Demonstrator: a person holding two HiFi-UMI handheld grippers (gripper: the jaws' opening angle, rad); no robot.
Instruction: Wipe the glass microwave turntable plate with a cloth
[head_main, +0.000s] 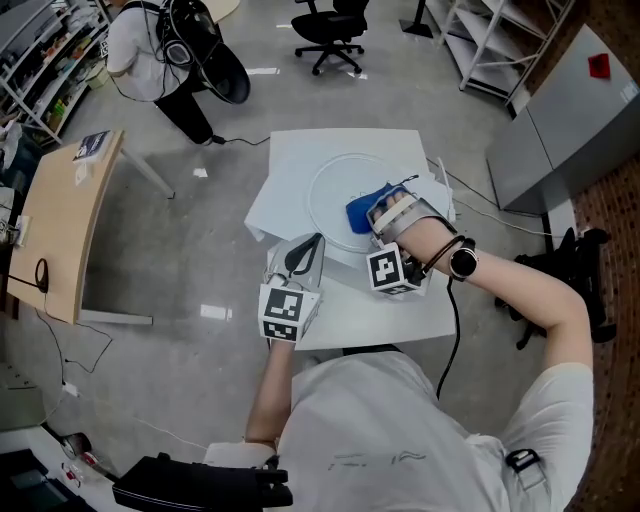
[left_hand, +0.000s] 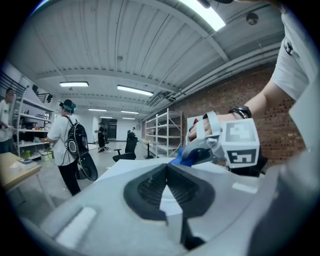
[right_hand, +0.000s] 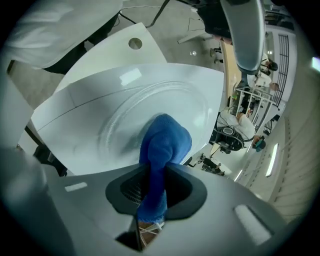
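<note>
White table (head_main: 300, 160), head view: glass turntable plate (head_main: 335, 195) lying flat near centre.

At plate's 7 o'clock, off the glass and just beside the rim: left gripper (head_main: 314, 243). Jaw tips closed together, nothing between, pointing toward 1 o'clock.

At plate's 4 o'clock, over the rim: right gripper (head_main: 373, 216). Jaws clamped on blue cloth (head_main: 360, 212).

Cloth bunched, protruding past the jaw tips, lying on the glass inside the rim. Right gripper view: plate straight ahead at 12 o'clock.

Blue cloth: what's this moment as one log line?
right gripper: shut on blue cloth | cloth on glass plate | left gripper: shut, empty
</note>
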